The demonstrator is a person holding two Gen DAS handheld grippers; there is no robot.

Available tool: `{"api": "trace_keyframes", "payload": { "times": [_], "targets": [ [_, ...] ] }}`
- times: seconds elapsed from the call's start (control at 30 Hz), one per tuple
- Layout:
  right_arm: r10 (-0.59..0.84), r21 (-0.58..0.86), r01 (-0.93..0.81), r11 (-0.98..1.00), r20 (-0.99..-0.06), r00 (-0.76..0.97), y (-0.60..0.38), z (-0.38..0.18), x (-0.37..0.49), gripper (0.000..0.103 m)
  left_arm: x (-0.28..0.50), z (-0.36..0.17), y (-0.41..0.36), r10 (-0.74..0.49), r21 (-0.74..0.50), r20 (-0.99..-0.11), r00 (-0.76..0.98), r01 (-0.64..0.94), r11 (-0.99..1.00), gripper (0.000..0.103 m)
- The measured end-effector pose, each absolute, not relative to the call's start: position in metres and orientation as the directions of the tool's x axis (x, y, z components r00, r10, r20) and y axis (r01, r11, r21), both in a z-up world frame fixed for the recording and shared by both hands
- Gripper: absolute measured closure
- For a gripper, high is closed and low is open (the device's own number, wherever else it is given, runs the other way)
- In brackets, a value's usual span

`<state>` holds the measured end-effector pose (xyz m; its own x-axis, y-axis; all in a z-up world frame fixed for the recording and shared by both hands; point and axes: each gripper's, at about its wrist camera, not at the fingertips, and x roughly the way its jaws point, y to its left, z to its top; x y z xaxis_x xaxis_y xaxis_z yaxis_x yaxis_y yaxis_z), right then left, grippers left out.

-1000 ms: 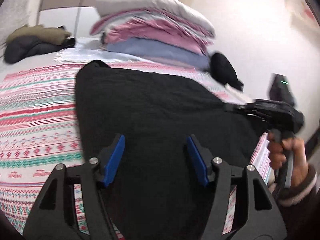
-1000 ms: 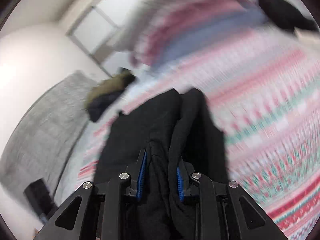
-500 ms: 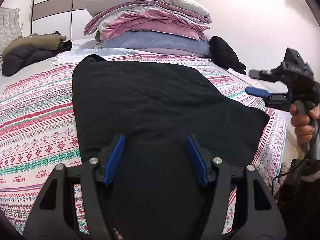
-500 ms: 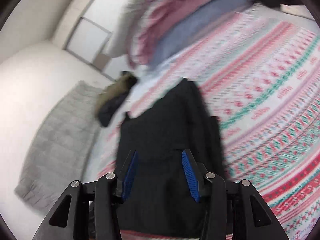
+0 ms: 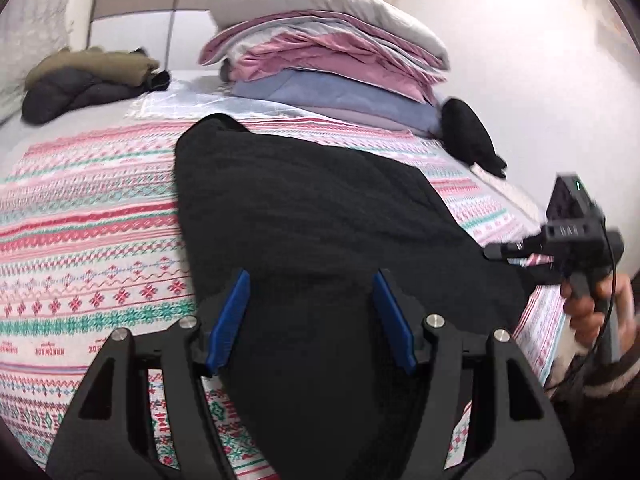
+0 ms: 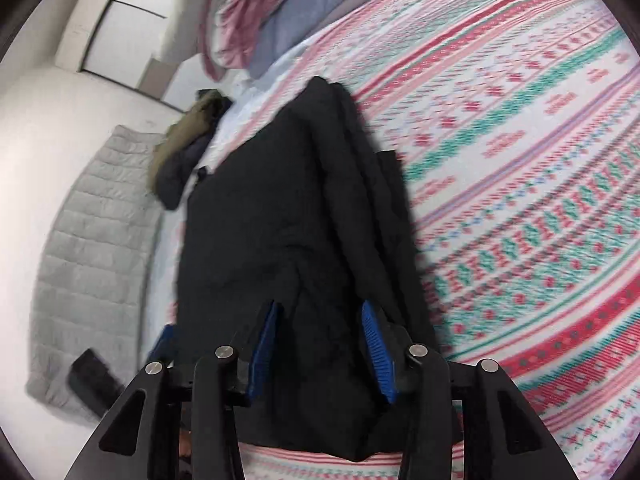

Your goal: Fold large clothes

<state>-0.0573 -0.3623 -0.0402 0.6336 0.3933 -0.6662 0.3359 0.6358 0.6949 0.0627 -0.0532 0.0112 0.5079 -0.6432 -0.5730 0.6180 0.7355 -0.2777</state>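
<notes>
A large black garment (image 5: 320,216) lies spread lengthwise on the patterned bedspread (image 5: 88,240). It also shows in the right wrist view (image 6: 272,216), with a fold ridge along its right side. My left gripper (image 5: 310,280) is open and empty, hovering over the garment's near end. My right gripper (image 6: 320,312) is open and empty just above the garment's near edge. The right gripper also shows in the left wrist view (image 5: 520,252), held by a hand at the garment's right corner.
A stack of folded pink, blue and grey bedding (image 5: 328,68) sits at the head of the bed. An olive and dark jacket (image 5: 88,76) lies at the far left. A small black item (image 5: 468,136) lies at the right edge. A grey quilted pad (image 6: 92,248) lies beside the bed.
My right gripper let go of the garment's fold and opened, lifted away, then came back down to the garment's right corner. My left gripper stayed open over the near end.
</notes>
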Motion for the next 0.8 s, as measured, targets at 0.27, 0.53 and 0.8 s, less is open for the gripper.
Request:
{"api": "trace_keyframes", "payload": {
  "times": [0.27, 0.53, 0.8],
  "targets": [
    [0.412, 0.706, 0.267, 0.656, -0.631, 0.657, -0.34, -0.041, -0.042, 0.078, 0.071, 0.008, -0.052, -0.593, -0.282, -0.597, 0.54, 0.551, 0.785, 0.022],
    [0.046, 0.433, 0.258, 0.864, -0.579, 0.814, -0.314, 0.062, -0.097, 0.086, 0.061, 0.014, -0.066, -0.648, -0.293, -0.548, 0.528, 0.605, 0.741, 0.022],
    [-0.001, 0.434, 0.463, 0.773, -0.728, 0.685, -0.342, 0.007, -0.095, 0.064, 0.048, 0.0, -0.094, -0.543, -0.105, -0.63, 0.555, 0.632, 0.768, 0.022]
  ]
}}
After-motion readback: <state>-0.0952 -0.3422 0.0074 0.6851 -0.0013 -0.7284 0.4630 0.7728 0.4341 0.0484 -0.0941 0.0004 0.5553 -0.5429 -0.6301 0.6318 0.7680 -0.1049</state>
